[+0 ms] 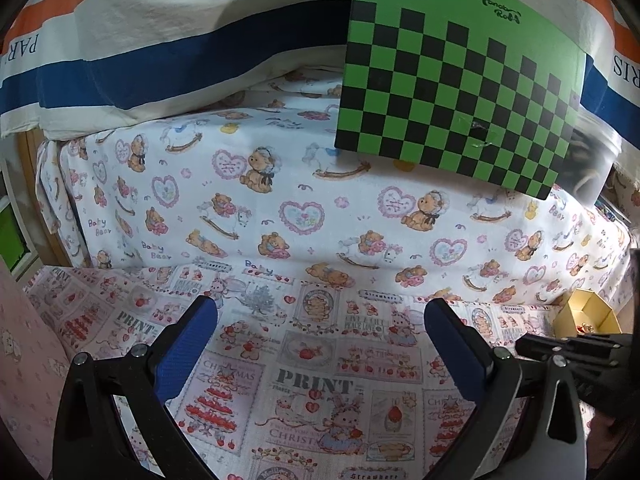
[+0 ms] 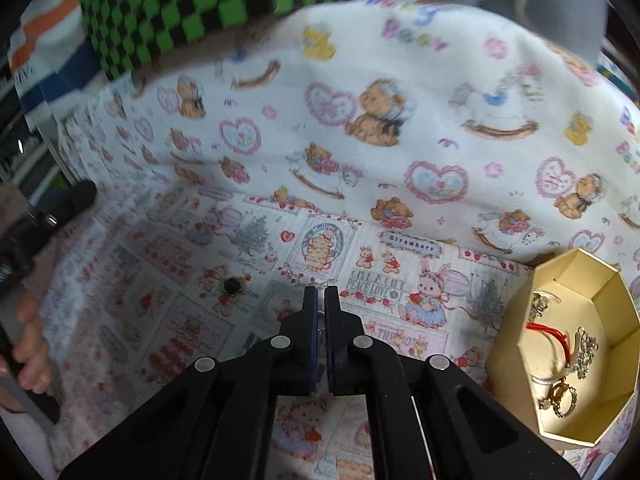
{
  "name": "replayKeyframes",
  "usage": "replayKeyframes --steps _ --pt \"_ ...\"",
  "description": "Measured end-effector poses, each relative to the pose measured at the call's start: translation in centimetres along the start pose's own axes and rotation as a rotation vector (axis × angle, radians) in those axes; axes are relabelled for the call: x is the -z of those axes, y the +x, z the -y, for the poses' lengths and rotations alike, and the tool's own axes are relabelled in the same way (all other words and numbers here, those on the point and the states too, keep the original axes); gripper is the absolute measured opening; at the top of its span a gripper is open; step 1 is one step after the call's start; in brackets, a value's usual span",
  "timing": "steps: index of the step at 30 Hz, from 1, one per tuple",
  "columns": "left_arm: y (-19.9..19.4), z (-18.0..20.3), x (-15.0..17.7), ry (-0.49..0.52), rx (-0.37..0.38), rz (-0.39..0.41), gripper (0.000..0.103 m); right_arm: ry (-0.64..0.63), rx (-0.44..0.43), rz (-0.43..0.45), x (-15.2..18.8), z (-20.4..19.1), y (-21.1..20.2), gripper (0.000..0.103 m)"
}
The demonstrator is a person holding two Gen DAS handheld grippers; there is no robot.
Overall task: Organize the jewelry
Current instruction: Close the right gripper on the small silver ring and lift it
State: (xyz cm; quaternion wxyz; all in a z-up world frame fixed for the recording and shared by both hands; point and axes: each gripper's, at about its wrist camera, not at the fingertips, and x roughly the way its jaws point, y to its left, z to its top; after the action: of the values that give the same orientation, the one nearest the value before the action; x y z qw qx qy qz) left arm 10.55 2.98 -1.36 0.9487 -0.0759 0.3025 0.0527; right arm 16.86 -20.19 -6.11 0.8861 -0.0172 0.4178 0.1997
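Printed cloth (image 2: 168, 280) across the whole work surface, green checkerboard (image 1: 452, 92) propped at the back. Gold octagonal box (image 2: 568, 344) right of the right gripper (image 2: 320, 296) — chains, a ring and a red cord inside. Left gripper (image 1: 320, 320) wide open, nothing between the fingers. Right gripper pinched nearly closed on a small clear piece — too small to identify. Small dark stud (image 2: 231, 286) loose on the cloth, left of the right gripper.
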Motion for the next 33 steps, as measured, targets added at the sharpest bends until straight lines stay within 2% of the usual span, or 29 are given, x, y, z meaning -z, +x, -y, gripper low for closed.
replayKeyframes --steps 3,5,6,7,11,13,15,19,22,25,28,31,32,33 --pt "0.1 0.0 0.1 -0.002 -0.018 -0.004 0.103 0.067 -0.026 -0.014 -0.6 1.2 -0.5 0.009" --pt "0.1 0.0 0.1 0.005 -0.027 -0.001 0.103 0.089 -0.040 -0.026 -1.0 1.5 -0.4 0.026" --pt "0.1 0.1 0.1 0.005 -0.028 -0.001 0.103 0.089 -0.035 -0.034 -1.2 1.4 -0.2 0.041" --pt "0.1 0.0 0.1 0.003 -0.027 -0.001 0.103 0.080 -0.025 -0.041 -1.3 1.2 0.0 0.044" --pt "0.1 -0.2 0.1 -0.009 -0.025 -0.003 0.103 0.012 0.035 -0.121 -1.0 -0.3 1.7 0.043" --pt "0.0 -0.2 0.1 -0.008 -0.042 0.001 0.103 -0.020 0.049 -0.150 -0.6 -1.0 2.3 0.034" --pt "-0.1 0.0 0.1 0.007 -0.071 0.018 0.103 -0.073 0.095 -0.140 -0.4 -1.8 2.4 0.032" --pt "-0.1 0.5 0.3 0.033 -0.068 0.021 0.102 -0.140 0.179 -0.153 -0.2 -2.8 2.8 0.015" --pt "-0.3 1.1 0.4 0.062 -0.066 0.029 0.103 -0.125 0.179 -0.140 -0.3 -2.7 2.8 0.014" --pt "-0.5 1.5 0.4 0.071 -0.040 0.037 0.103 -0.098 0.192 -0.075 -0.1 -1.5 1.6 0.014" --pt "-0.4 1.9 0.5 0.063 0.029 0.025 0.102 -0.060 0.176 0.017 0.5 -0.2 -0.6 0.014" --pt "-0.2 2.9 0.4 0.086 0.118 -0.006 0.082 -0.022 0.147 0.101 1.4 1.1 -2.8 0.014" --pt "0.1 3.5 0.2 0.096 0.173 -0.038 0.076 -0.013 0.140 0.131 1.8 1.5 -3.5 0.014" --pt "0.4 4.2 0.0 0.115 0.264 -0.080 0.067 0.004 0.135 0.170 2.0 1.8 -4.2 0.014"
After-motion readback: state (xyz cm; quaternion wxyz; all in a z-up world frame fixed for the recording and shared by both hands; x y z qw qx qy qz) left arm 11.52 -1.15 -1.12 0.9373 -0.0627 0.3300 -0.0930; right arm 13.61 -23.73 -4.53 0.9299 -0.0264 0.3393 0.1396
